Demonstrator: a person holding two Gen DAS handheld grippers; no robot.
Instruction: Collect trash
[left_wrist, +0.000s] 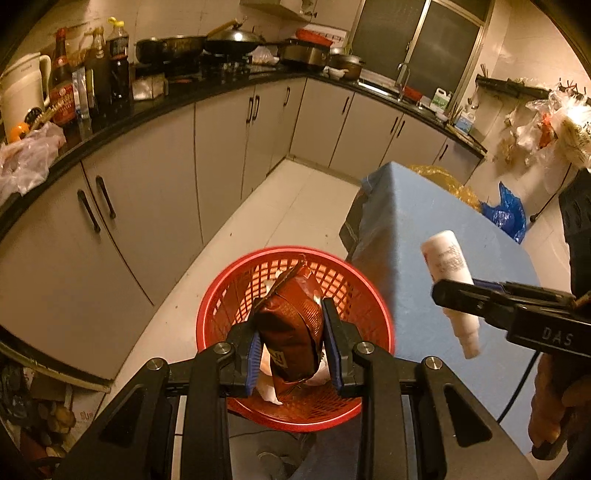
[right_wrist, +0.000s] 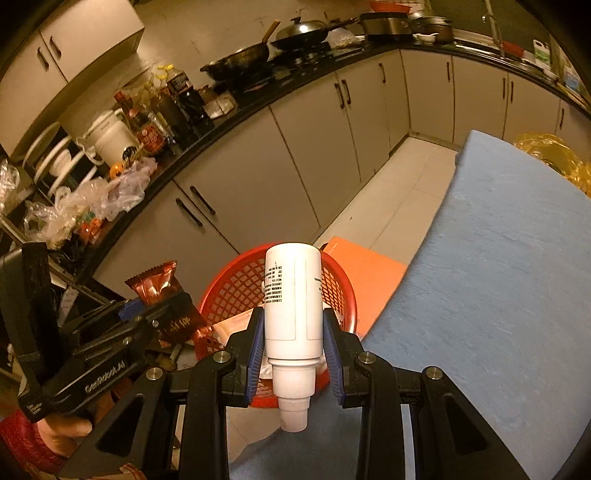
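Blue-covered counter (left_wrist: 424, 236) at right; red basket (left_wrist: 221, 295) on the floor just beside it, white scraps inside; left tongs (left_wrist: 291, 339) clamped on brown snack wrapper (left_wrist: 291, 325) above basket; right tongs (right_wrist: 293, 354) gripping white bottle (right_wrist: 293, 295), cap toward camera.

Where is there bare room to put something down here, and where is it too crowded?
The blue-covered table is bare from its near edge to the yellow crinkled bag. The pale tiled floor is clear between the cabinets and the table. The black countertop is crowded with bottles, pans and plastic bags. The red mesh basket already holds wrappers.
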